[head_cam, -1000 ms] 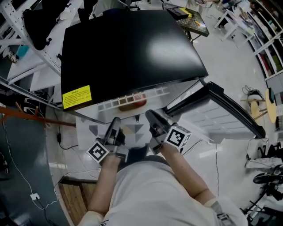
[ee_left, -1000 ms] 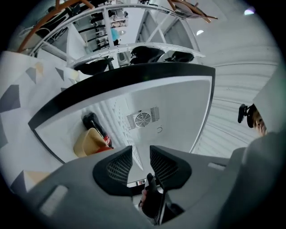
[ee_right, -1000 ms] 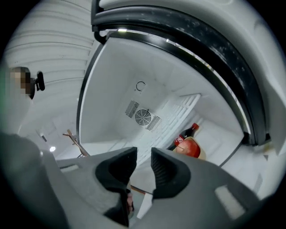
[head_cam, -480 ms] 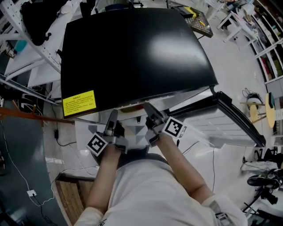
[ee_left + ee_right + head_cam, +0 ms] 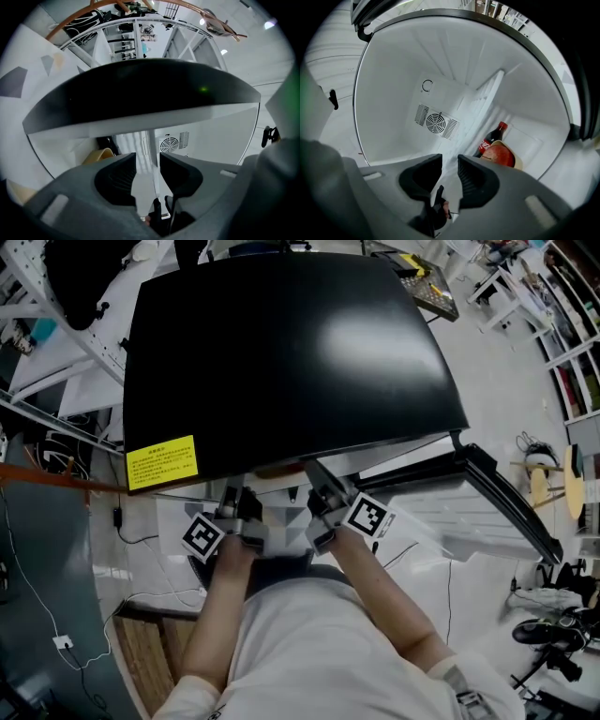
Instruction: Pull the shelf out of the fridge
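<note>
A small fridge with a glossy black top (image 5: 281, 352) stands below me, its door (image 5: 497, 493) swung open to the right. Both grippers reach in under the top's front edge, the left gripper (image 5: 239, 501) beside the right gripper (image 5: 319, 482). The white ribbed shelf (image 5: 480, 110) runs edge-on into the gap of the right gripper (image 5: 450, 164), whose jaws are closing without pressing on it. In the left gripper view the shelf's thin edge (image 5: 152, 145) passes between the closing jaws of the left gripper (image 5: 147, 161), also untouched.
A cola bottle (image 5: 492, 136) and a red apple (image 5: 501, 155) in a pale bowl (image 5: 517, 158) are inside the fridge. A round fan grille (image 5: 435, 123) is on the back wall. A yellow label (image 5: 162, 460) marks the fridge top. Racks and cables surround the fridge.
Both grippers have gone further in under the fridge top's front edge. The shelf's front rail and the apple, seen from above a second ago, are now hidden beneath the top.
</note>
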`<state>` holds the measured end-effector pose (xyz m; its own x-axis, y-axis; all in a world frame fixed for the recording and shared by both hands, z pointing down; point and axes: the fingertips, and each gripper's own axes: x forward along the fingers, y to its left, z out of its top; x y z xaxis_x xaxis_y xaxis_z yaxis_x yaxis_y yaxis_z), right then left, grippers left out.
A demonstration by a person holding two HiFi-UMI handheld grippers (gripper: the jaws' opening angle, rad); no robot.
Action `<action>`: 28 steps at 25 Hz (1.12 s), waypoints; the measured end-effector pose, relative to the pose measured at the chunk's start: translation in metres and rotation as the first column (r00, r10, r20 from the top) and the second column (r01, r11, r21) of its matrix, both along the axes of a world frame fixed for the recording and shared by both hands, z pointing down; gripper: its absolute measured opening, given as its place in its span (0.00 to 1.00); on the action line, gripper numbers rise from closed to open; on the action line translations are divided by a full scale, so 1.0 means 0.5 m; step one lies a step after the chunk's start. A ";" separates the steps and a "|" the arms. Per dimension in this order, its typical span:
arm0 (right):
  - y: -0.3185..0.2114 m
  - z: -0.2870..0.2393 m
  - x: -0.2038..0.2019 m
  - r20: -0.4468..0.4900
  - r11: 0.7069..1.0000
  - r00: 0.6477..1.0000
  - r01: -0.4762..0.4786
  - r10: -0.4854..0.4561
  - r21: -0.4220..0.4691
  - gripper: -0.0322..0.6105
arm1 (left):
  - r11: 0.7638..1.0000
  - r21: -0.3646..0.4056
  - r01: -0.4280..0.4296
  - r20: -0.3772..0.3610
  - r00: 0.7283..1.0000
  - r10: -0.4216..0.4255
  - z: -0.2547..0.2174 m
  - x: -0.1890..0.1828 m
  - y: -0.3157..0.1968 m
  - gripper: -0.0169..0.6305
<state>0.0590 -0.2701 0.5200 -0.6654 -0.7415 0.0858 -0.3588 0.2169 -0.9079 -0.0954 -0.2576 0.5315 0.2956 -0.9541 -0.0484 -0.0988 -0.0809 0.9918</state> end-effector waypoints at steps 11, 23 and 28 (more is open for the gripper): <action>-0.002 0.019 0.000 0.031 0.999 0.999 0.016 -0.015 -0.039 0.25 | 1.000 0.015 0.015 0.017 1.000 -0.016 -0.007 -0.003 -0.030 0.15; -0.068 0.041 -0.003 0.039 0.997 0.999 -0.021 0.024 -0.073 0.25 | 0.999 0.011 0.050 -0.060 0.997 -0.049 -0.007 -0.005 -0.051 0.11; -0.094 0.040 -0.014 0.050 0.995 0.998 -0.041 0.045 -0.094 0.25 | 0.998 0.015 0.065 -0.071 0.995 -0.064 -0.010 -0.004 -0.056 0.11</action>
<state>0.0521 -0.3173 0.5402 -0.6385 -0.7600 0.1217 -0.3178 0.1163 -0.9410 -0.0975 -0.2854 0.5266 0.2289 -0.9699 -0.0832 -0.0348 -0.0936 0.9950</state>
